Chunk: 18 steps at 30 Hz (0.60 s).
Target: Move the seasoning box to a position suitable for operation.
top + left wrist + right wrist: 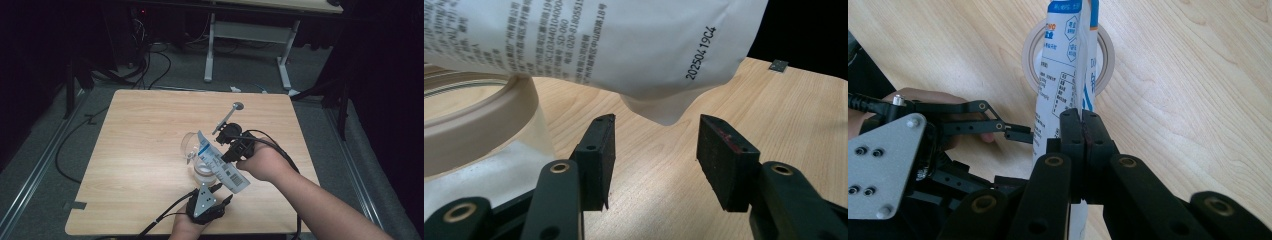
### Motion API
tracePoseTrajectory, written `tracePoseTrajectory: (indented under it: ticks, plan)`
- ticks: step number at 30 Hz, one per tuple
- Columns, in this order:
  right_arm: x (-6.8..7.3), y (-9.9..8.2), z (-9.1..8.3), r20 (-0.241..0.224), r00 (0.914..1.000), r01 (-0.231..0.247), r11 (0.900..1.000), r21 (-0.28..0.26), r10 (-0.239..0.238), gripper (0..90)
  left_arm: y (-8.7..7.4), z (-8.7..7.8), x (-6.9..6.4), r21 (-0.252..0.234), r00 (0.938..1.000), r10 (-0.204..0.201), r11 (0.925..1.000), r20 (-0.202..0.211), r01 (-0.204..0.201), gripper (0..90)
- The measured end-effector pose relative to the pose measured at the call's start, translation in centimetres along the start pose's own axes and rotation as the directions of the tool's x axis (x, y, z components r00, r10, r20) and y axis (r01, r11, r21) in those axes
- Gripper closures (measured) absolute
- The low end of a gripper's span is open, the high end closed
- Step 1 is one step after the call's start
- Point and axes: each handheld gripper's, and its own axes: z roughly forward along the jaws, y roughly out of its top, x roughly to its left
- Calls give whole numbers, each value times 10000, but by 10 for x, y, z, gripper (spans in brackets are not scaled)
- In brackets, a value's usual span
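While the right gripper (1082, 125) clamps the white bag (220, 162), tilting it over the jar (200, 155) on the table (140, 150), the left gripper (656, 150) stands open beneath the bag's bottom, gripping nothing.

A white pouch (220, 162) with blue print on its upper end and small black text down its face (a date code is stamped near one corner) hangs tilted over the bench, its top leaning over the mouth of a clear glass jar (197, 155); the jar stands upright near the bench's middle, its round rim (1108, 50) pale and wide, white material showing low inside it; the pouch's lower end trails toward the near edge.
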Motion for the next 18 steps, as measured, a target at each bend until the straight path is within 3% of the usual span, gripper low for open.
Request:
tracePoseTrajectory:
  ticks: [8, 18]
  plan:
    - [-1, -3, -2, 33, 10000, 14, 10000, 17, -14, 899, -5, -12, 8, 35, 9999, -54, 10000, -141, 54, 504]
    - [-2, -5, -2, 101, 9999, -42, 10000, 47, 42, 899, -16, -46, 37, 163, 9955, -328, 9993, -886, 344, 508]
